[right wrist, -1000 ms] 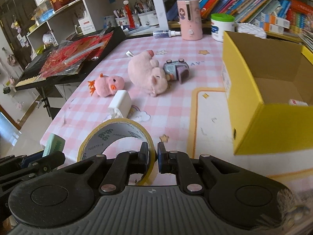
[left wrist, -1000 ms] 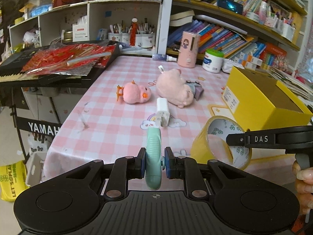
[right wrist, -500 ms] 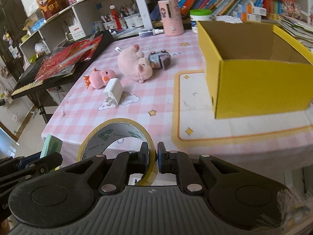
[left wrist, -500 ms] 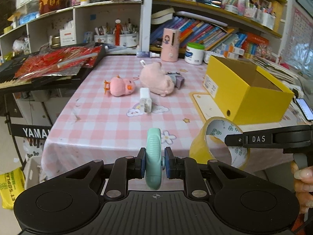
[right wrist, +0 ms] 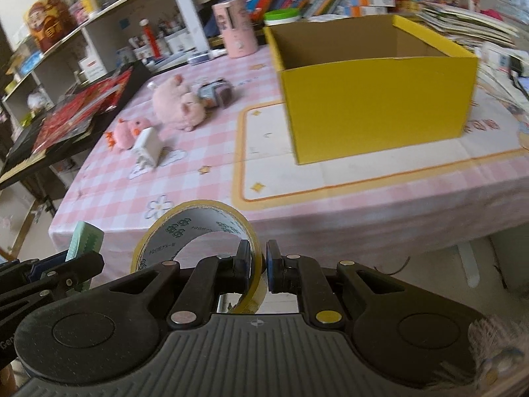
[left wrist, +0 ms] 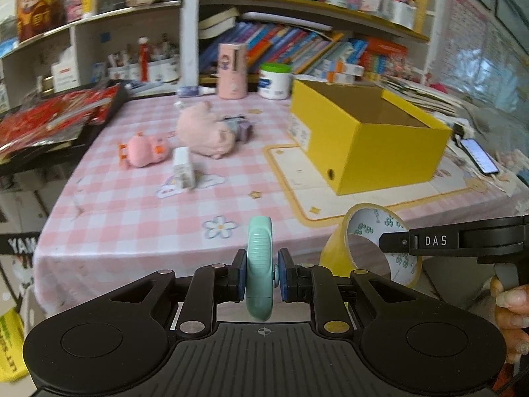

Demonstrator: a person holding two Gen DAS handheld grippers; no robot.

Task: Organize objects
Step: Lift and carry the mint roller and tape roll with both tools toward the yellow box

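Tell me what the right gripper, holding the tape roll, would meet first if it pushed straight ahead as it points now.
Probably the near edge of the pink checked tablecloth, short of the yellow box, which stands further back and to the right. The right gripper points downward with the tape roll leading. Depth is uncertain.

Two wrist fisheyes, off the table's near edge, both facing table (left wrist: 139, 218) and yellow box (right wrist: 373, 106).

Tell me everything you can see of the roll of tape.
The roll of tape is a wide ring of yellowish translucent tape on a pale core printed with small green marks. It stands on edge in the air, off the near side of the table, its open hole showing. The right hand-held gripper is shut on its wall, one pad inside the ring and one outside. Nothing else touches it.
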